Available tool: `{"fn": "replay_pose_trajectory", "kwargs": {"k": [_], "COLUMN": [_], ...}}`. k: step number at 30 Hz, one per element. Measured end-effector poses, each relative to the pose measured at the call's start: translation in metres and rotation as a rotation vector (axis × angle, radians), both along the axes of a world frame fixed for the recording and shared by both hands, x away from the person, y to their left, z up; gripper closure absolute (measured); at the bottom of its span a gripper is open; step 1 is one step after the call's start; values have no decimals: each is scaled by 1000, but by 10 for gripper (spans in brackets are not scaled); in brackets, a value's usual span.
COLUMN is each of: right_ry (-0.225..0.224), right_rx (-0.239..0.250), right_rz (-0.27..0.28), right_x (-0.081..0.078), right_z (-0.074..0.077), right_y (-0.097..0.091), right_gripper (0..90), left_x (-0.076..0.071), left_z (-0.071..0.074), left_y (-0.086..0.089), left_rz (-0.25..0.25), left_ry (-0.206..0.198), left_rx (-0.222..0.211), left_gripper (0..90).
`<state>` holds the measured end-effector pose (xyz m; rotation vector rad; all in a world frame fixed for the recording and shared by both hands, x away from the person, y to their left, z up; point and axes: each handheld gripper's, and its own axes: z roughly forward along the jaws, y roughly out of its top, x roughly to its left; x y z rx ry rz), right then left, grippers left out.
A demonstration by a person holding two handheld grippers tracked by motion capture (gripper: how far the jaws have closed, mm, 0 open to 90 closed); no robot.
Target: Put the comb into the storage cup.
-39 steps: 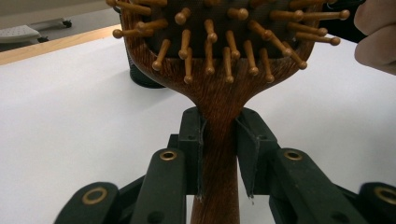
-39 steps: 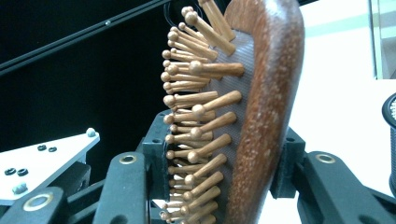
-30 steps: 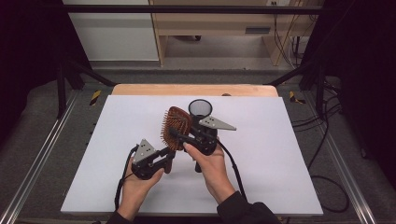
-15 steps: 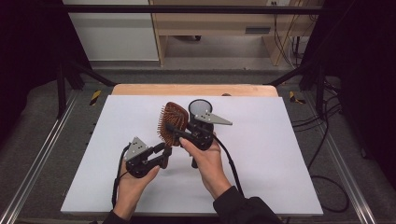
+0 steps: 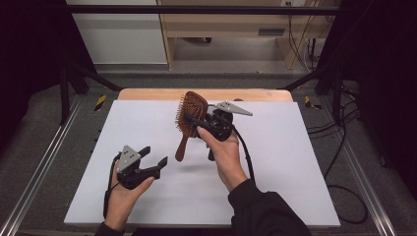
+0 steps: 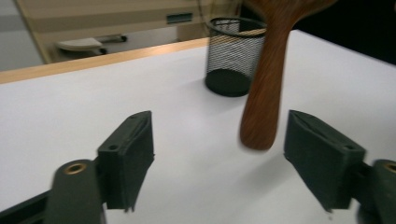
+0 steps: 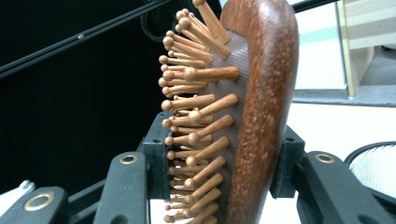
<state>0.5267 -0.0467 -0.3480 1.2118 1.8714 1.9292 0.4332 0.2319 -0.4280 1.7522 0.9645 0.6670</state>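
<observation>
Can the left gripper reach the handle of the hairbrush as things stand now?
Probably yes. The left gripper has just been opening, with nothing between its pads, and the hairbrush handle hangs free just ahead of it over bare table. The right gripper clamps only the head.

Wooden shelf unit (image 5: 231, 29), grey floor (image 5: 44, 128)

One hairbrush (image 5: 190, 118), one mesh cup (image 6: 233, 53), two hand-held grippers.

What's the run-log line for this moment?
right claw: shut on hairbrush head, lifted | left claw: just opened, empty | mesh cup: upright
</observation>
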Motion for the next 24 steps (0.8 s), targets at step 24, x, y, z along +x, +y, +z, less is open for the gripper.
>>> {"fn": "replay_pose_trajectory", "kwargs": {"k": [24], "right_ry": [-24], "right_rx": [-15], "right_rz": [-22], "right_x": [24], "right_z": [8], "right_y": [-2], "right_gripper": [520], "left_x": [-11], "left_z": [-18], "left_y": [59], "left_rz": [117], "left_ry": [4], "left_rx": [-79], "left_gripper": [55]}}
